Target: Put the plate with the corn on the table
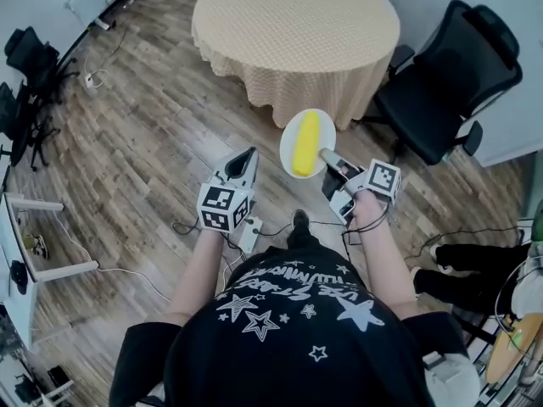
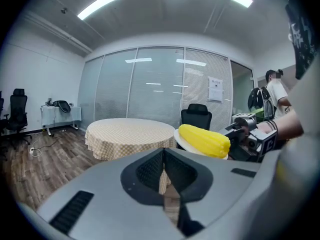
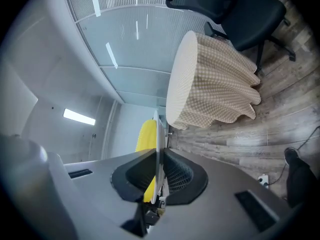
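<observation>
Wood-floored room, round bench under beige checked cloth [image 1: 295, 32] straight ahead of us. We are holding white round plate [image 1: 287, 142] with yellow corn cob [image 1: 306, 142] in mid-air, right claw [image 1: 327, 156] clenching its near rim. Bench lying just beyond plate, cob's long axis pointing toward it. Beside it, left claw [image 1: 249, 156] closed, empty.

An office; black swivel chair [image 1: 441, 79], blind-hung glass partition [image 2: 150, 89], ceiling strip lights [image 2: 100, 3].

Yellow corn [image 1: 306, 143]; white plate [image 1: 327, 134]; beige checked tablecloth [image 1: 297, 32]; black chair [image 1: 450, 75].
</observation>
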`<action>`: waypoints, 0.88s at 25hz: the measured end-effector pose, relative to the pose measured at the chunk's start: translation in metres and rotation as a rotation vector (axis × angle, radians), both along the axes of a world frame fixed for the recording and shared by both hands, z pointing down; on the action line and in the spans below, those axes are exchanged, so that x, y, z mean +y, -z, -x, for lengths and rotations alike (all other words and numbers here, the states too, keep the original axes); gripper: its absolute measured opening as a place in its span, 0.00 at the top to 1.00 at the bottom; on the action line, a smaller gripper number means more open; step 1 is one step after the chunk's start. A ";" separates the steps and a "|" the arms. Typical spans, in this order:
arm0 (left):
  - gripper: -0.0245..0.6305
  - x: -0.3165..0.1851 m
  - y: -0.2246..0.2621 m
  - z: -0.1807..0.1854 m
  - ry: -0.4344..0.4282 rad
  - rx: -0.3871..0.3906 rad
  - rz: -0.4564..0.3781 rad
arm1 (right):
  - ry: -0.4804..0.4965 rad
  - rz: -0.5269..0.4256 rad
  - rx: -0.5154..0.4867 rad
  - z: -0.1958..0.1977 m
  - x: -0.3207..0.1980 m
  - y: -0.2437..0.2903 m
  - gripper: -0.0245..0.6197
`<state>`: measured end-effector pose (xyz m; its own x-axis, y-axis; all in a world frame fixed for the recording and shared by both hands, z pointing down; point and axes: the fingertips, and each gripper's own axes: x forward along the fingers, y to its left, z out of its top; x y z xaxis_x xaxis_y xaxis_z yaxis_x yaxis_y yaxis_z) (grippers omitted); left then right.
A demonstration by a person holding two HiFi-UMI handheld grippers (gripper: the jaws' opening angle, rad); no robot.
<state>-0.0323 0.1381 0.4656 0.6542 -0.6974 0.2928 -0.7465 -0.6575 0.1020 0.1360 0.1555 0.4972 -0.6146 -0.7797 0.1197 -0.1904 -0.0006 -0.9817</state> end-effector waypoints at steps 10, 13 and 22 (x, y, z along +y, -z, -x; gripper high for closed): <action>0.95 -0.059 0.004 -0.033 0.084 -0.021 0.004 | 0.062 -0.007 -0.012 -0.044 -0.074 -0.003 0.90; 0.95 -0.070 0.004 -0.035 0.115 -0.016 0.002 | 0.094 -0.014 -0.015 -0.046 -0.089 -0.004 0.90; 0.95 -0.091 0.008 -0.024 0.188 -0.023 -0.003 | 0.130 0.004 -0.024 -0.050 -0.119 -0.011 0.90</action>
